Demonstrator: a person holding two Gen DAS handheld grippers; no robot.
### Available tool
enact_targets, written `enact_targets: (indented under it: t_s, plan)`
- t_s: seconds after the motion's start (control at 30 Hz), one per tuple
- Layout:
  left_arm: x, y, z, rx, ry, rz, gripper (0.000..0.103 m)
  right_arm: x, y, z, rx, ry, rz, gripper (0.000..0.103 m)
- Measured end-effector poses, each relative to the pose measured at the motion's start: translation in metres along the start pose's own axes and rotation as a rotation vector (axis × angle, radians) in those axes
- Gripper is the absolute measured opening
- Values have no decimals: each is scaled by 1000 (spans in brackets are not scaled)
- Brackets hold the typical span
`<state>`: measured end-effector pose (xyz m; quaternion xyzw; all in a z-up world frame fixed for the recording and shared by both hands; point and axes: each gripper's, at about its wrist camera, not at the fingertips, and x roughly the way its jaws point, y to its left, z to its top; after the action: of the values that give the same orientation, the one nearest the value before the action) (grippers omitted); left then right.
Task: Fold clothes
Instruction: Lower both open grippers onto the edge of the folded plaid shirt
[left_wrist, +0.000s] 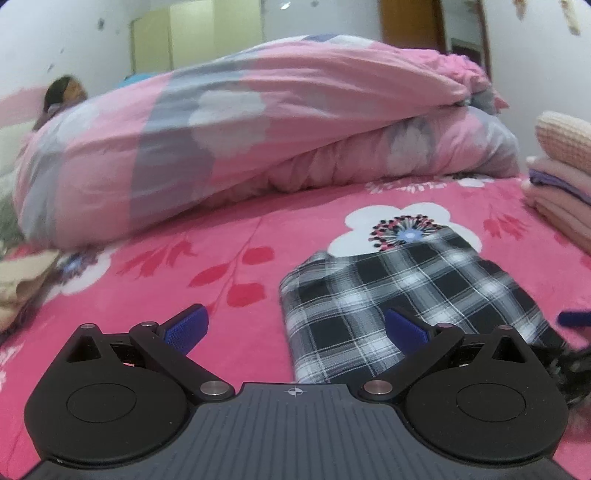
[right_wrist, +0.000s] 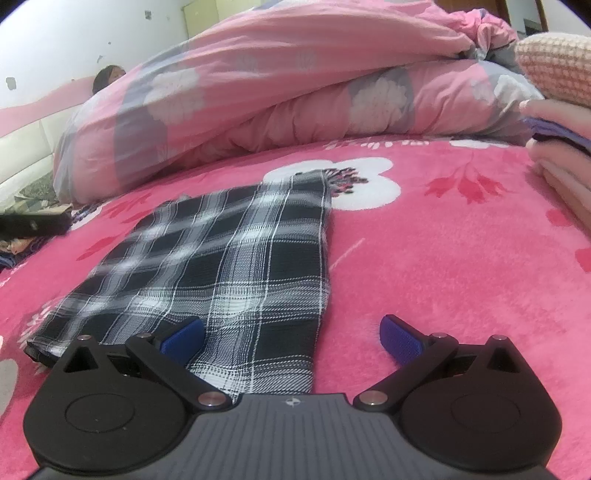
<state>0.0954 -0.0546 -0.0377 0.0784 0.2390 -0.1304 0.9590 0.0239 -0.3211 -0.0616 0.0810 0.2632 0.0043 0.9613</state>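
Meanwhile, both spread-fingered grippers, left gripper and right gripper, hover at six o'clock of the flat black-and-white plaid cloth garment; pinching matching corners would keep edges aligned.

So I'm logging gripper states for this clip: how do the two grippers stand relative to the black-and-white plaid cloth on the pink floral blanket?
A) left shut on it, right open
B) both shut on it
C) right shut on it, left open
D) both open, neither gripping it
D: the left gripper and right gripper both show blue pads spread wide, with the black-and-white plaid cloth lying flat, unpinched, on the pink floral blanket.
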Motion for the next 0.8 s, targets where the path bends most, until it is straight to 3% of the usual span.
enact_targets:
  t_s: [0.2, 0.3, 0.33, 0.4, 0.47, 0.5, 0.57, 0.7, 0.8]
  plan:
    - [23, 7, -5, -5, 3, -99, 100, -19, 2, 9, 8, -86, -57, 103]
    - [33, 12, -6, -17, 0, -113, 93, -23, 15, 25, -36, -136, -51, 100]
    - [35, 13, -7, -23, -4, -116, 84, -22, 21, 32, -54, -149, -48, 97]
    - [39, 16, -10, -41, -2, -132, 75, -18, 31, 44, -79, -162, -39, 91]
    - [42, 20, -15, -58, 2, -160, 60, -6, 39, 55, -88, -146, -26, 68]
    - [43, 21, -17, -62, 7, -177, 56, 0, 41, 57, -91, -134, -22, 64]
    - [44, 23, -21, -56, 22, -209, 50, 12, 44, 56, -100, -100, -19, 40]
    - [51, 22, -26, -55, 75, -263, 48, 55, 37, 34, -132, 74, -51, 33]
    - [54, 20, -28, -57, 92, -257, 48, 55, 46, 36, -192, 69, -86, 32]
